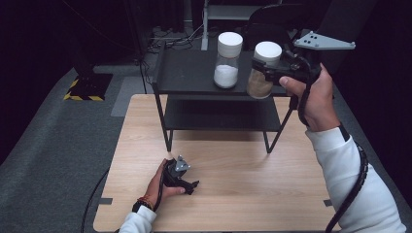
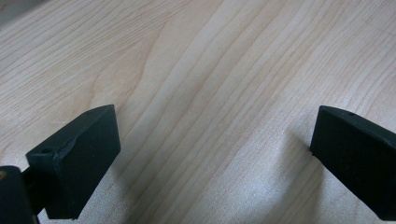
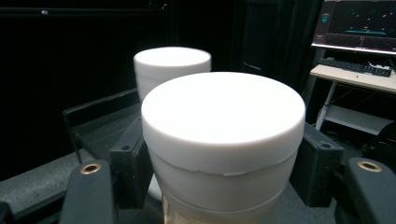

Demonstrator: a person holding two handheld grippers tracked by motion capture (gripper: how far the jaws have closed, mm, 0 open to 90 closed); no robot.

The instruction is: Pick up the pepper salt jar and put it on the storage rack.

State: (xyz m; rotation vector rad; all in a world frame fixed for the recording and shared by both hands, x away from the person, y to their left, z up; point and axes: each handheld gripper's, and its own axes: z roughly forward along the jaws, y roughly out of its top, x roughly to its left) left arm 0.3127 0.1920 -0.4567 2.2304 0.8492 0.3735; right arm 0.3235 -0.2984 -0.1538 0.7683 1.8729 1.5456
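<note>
At two o'clock in the high view, the right hand-held gripper (image 1: 265,68) clamps the brown-filled jar (image 1: 261,77) under its white lid (image 3: 223,112), beside the white-powder jar (image 1: 227,60) on the black shelf (image 1: 189,73). At seven o'clock, the left hand-held gripper (image 1: 192,187) rests spread wide on the tabletop (image 1: 243,194).

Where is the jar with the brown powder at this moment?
In the high view, the brown-powder jar is at the shelf's right end, gripped by the right gripper, beside the white-powder jar.
</note>
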